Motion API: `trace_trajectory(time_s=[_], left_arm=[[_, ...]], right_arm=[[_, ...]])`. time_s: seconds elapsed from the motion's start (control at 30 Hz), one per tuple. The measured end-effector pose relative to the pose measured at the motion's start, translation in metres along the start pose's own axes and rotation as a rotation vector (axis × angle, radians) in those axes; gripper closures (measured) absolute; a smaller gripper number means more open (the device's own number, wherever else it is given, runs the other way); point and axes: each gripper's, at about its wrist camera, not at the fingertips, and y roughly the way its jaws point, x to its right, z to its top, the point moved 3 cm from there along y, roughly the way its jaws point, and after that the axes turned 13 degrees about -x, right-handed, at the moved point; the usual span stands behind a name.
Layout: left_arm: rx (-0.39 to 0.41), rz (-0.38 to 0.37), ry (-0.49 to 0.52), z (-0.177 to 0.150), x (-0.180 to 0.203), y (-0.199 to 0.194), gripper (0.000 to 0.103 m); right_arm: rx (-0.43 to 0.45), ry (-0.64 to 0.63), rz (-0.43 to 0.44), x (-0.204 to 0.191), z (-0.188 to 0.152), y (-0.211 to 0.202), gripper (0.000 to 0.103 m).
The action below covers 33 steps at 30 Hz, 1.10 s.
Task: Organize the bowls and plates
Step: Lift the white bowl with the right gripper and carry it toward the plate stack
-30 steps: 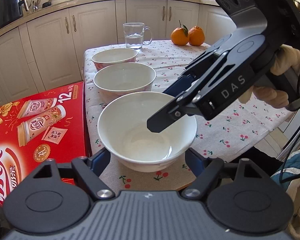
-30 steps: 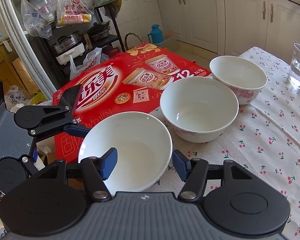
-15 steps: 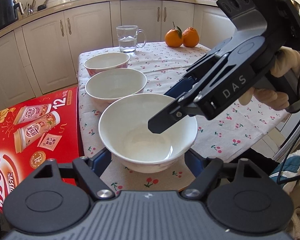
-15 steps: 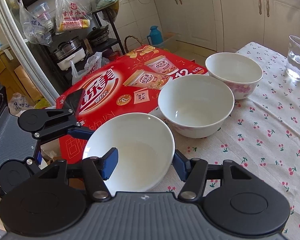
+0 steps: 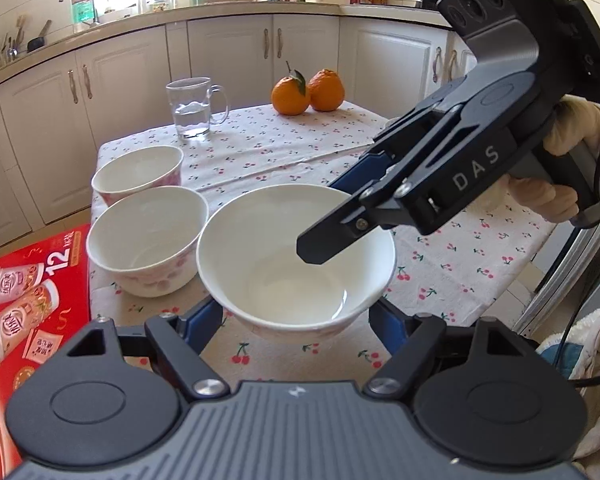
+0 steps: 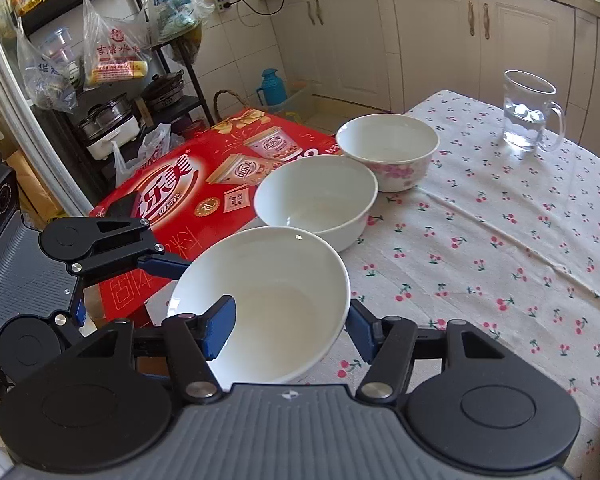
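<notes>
Three white bowls stand in a row on the cherry-print tablecloth. The nearest white bowl (image 5: 296, 256) (image 6: 268, 300) is lifted off the cloth. My left gripper (image 5: 296, 320) has a finger on each side of its base, pressed against it. My right gripper (image 6: 288, 328) pinches its rim: one finger (image 6: 220, 326) is inside the bowl, the other outside. The middle bowl (image 5: 146, 236) (image 6: 316, 200) sits close beside it. The far bowl (image 5: 138, 172) (image 6: 388, 150) has pink flowers on its side.
A glass mug of water (image 5: 192, 108) (image 6: 530, 114) and two oranges (image 5: 308, 90) stand further back on the table (image 5: 440, 264). A large red carton (image 5: 20, 312) (image 6: 188, 192) lies left of the table, below its edge. Kitchen cabinets run behind.
The near bowl has come up off the cloth and moved to the right of the middle bowl, held by both grippers. The other bowls have not moved.
</notes>
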Motion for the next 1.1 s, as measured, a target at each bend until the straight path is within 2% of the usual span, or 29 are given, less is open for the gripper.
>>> trace_trajectory(time_s=[0.23,0.57,1.1], left_arm=[[0.002,-0.059,0.060,0.022,0.021,0.020,0.023],[-0.003,-0.094,0.130,0.042,0.043,0.046,0.023],[-0.030,-0.115,0.135,0.052,0.048,0.067,0.023]], right_arm=[[0.017,0.070,-0.046,0.027,-0.021,-0.018,0.037],[0.026,0.148,-0.108,0.057,-0.045,-0.032,0.037],[0.019,0.207,-0.117,0.085,-0.054,-0.023,0.037]])
